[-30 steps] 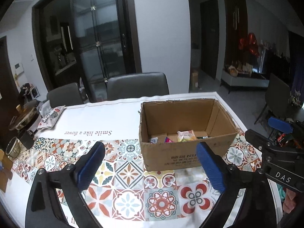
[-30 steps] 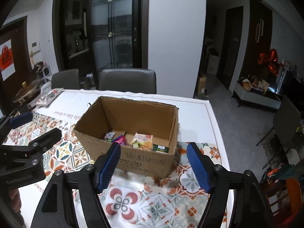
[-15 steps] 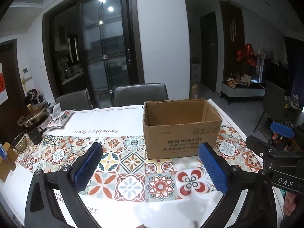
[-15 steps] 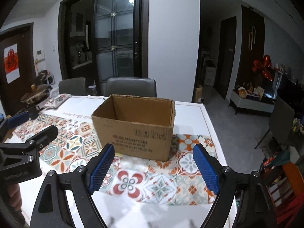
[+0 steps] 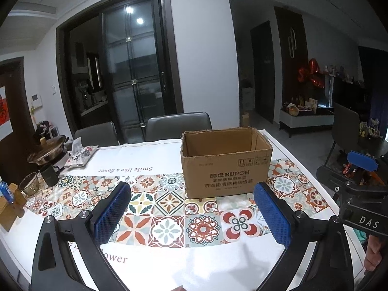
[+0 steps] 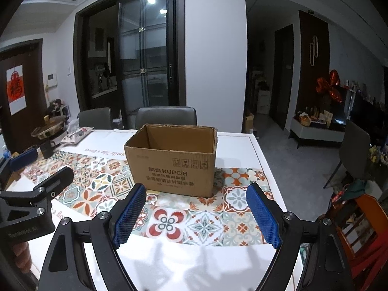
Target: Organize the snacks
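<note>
Cardboard box [image 5: 226, 167] now viewed side-on, contents out of sight.
Pulled back and lowered since a second ago; snacks previously seen on box floor now hidden behind near wall. Box at 12 o'clock on tiled tablecloth [image 5: 167, 228]. Left gripper [image 5: 192, 215] and right gripper [image 6: 196, 215]: jaws wide, empty. Likely retreat, sorting apparently done.

The brown cardboard box [image 5: 226, 169] stands upright, top open, on the patterned tablecloth [image 5: 169, 225].
</note>
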Motion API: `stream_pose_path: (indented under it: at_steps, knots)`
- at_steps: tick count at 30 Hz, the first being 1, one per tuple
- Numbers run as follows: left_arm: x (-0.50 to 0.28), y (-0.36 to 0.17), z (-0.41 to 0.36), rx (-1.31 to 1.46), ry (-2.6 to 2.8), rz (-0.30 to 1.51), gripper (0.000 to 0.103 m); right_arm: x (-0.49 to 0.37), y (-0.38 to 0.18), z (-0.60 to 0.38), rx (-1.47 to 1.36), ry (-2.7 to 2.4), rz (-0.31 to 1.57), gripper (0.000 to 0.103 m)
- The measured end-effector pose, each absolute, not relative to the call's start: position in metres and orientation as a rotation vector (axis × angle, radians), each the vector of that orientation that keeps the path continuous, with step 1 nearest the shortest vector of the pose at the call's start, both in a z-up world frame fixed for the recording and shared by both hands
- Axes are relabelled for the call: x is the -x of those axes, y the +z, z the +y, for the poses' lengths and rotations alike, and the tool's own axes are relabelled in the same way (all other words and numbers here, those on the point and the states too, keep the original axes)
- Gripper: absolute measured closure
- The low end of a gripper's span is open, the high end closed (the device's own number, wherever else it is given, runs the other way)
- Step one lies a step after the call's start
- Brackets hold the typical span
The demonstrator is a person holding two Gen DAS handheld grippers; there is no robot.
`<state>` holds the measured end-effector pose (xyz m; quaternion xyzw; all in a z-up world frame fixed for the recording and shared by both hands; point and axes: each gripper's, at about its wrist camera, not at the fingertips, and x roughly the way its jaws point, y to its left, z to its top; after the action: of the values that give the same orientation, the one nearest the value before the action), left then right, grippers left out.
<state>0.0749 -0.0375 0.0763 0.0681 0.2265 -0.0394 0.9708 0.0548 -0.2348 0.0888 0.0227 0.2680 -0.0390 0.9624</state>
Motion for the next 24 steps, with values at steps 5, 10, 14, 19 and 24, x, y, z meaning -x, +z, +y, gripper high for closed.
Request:
stream_pose_path:
  at_steps: [5, 10, 14, 19, 24]
  knots:
    - [-0.0721, 0.0739, -0.0376, -0.134, -0.073, 0.453, 0.000, -0.0488, 0.0876, -0.2336, -0.042, -0.085, 0.533, 0.018]
    - [-0.0715, 0.0721, -0.0358, -0.129, -0.073, 0.456, 0.000, -0.0477, 0.0840, -0.2334, -0.051, -0.076, 0.537, 0.018]
    - [-0.0713, 0.0717, -0.0349, -0.125, -0.071, 0.456, 0.000, -0.0485, 0.0823, -0.2324, -0.054, -0.071, 0.543, 0.018]
    - [-0.0706, 0.0718, -0.0344, -0.125, -0.072, 0.453, 0.000, -0.0480, 0.0826, -0.2312, -0.052, -0.065, 0.542, 0.018]
    - [-0.0689, 0.0719, -0.0329, -0.117, -0.074, 0.451, 0.000, -0.0478, 0.0834, -0.2308, -0.054, -0.063, 0.537, 0.018]
